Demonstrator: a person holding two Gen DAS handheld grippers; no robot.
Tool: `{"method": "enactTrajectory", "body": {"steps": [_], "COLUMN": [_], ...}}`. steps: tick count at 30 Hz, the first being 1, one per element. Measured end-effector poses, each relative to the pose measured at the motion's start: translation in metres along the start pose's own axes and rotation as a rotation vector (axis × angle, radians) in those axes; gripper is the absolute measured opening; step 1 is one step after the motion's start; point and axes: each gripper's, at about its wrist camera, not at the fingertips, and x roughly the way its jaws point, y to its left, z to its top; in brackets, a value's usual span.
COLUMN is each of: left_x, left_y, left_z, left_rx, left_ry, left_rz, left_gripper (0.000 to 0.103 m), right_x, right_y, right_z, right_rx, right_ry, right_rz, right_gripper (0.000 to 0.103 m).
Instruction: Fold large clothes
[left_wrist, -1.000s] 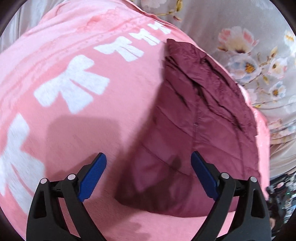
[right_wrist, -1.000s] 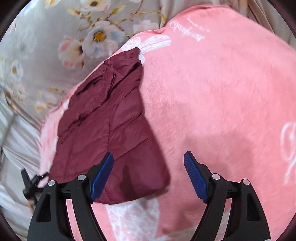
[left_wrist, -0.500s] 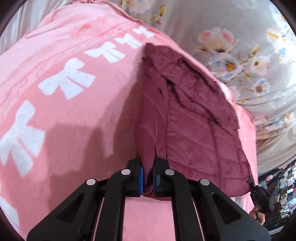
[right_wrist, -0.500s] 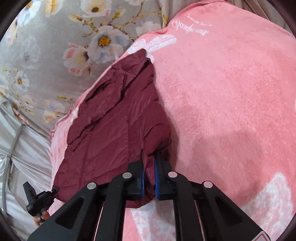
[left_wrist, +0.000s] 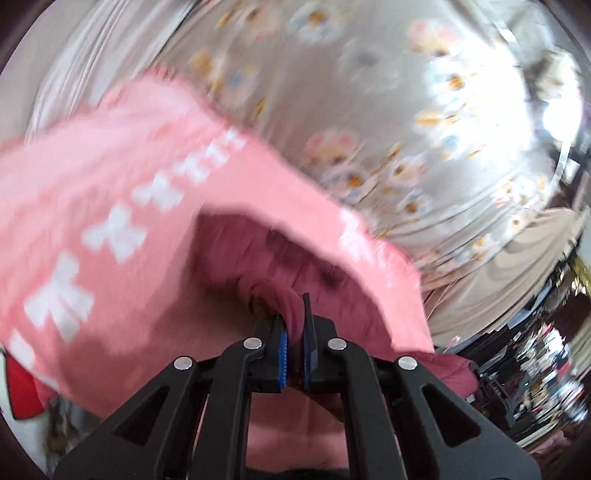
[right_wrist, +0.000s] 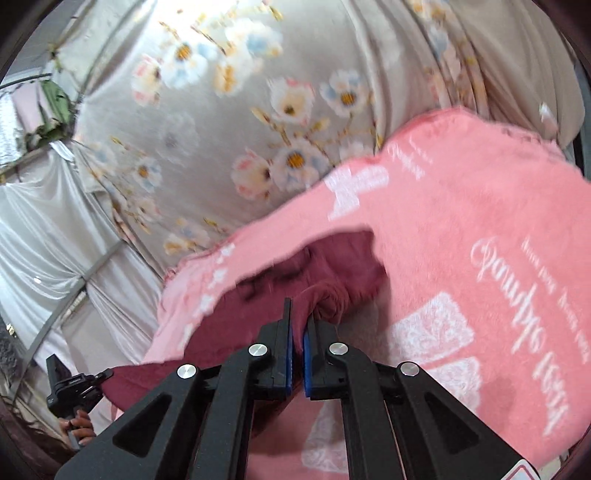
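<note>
A maroon quilted jacket (left_wrist: 258, 254) lies on a pink blanket (left_wrist: 110, 177) and is lifted at its near edge. My left gripper (left_wrist: 294, 325) is shut on a bunched fold of that edge. In the right wrist view the same jacket (right_wrist: 332, 269) rises from the pink blanket (right_wrist: 461, 206), and my right gripper (right_wrist: 298, 325) is shut on another part of its near edge. The cloth hangs between the two grips. The left wrist view is blurred by motion. Far parts of the jacket are hidden behind the raised folds.
A grey floral sheet (right_wrist: 258, 110) covers the surface beyond the blanket. White draped cloth (right_wrist: 44, 229) hangs at the left. In the right wrist view a hand (right_wrist: 79, 428) holds the other gripper's black handle at lower left. Cluttered shelves (left_wrist: 535, 369) show at the far right.
A second ago both grippers were open over the flat jacket. They shut on its near edge half a second ago and have since lifted it, with both cameras tilting up toward the floral sheet.
</note>
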Motion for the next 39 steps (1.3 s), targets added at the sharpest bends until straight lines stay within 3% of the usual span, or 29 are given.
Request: {"method": "enactTrajectory", "body": {"steps": [4,8,12,18,23,29,35,37,39], "left_x": [0.01,0.082,0.182,0.299,0.335,0.35,0.349,0.337,0.316], "left_y": [-0.044,-0.04,-0.003,0.067,0.097,0.106,0.11,0.109,0.102], "left_z": [0.039,0.082,0.111,0.091,0.069,0.058,0.055,0.057,0.062], "left_rx": [0.141,0.217,0.207,0.15,0.11,0.121,0.113,0.105,0.118], "left_ry": [-0.08,-0.077,0.032,0.236,0.305,0.31,0.253,0.226,0.181], "left_rz": [0.024,0.17,0.339,0.495,0.523,0.521,0.451,0.428,0.426], "left_gripper": [0.005,0.005,0.005,0.005,0.007,0.009,0.012,0.015,0.026], "right_x": [0.003,0.068,0.171,0.271,0.316,0.342,0.344,0.333,0.314], "right_y": [0.025,0.024,-0.013,-0.057,-0.079,-0.092,-0.093,-0.093,-0.095], "right_z": [0.035,0.069,0.085,0.063,0.044,0.022,0.011,0.016,0.023], "right_rx": [-0.071,-0.091,-0.025,0.029,0.027,0.002,-0.032,-0.005,0.042], "right_ry": [-0.103,-0.099,0.017,0.178,0.252,0.308,0.288,0.257,0.217], "right_rz": [0.037,0.004,-0.073,-0.165,-0.243,-0.301,-0.328,-0.304,-0.265], "right_gripper": [0.004,0.004,0.004,0.004,0.004,0.004,0.004,0.011,0.021]}}
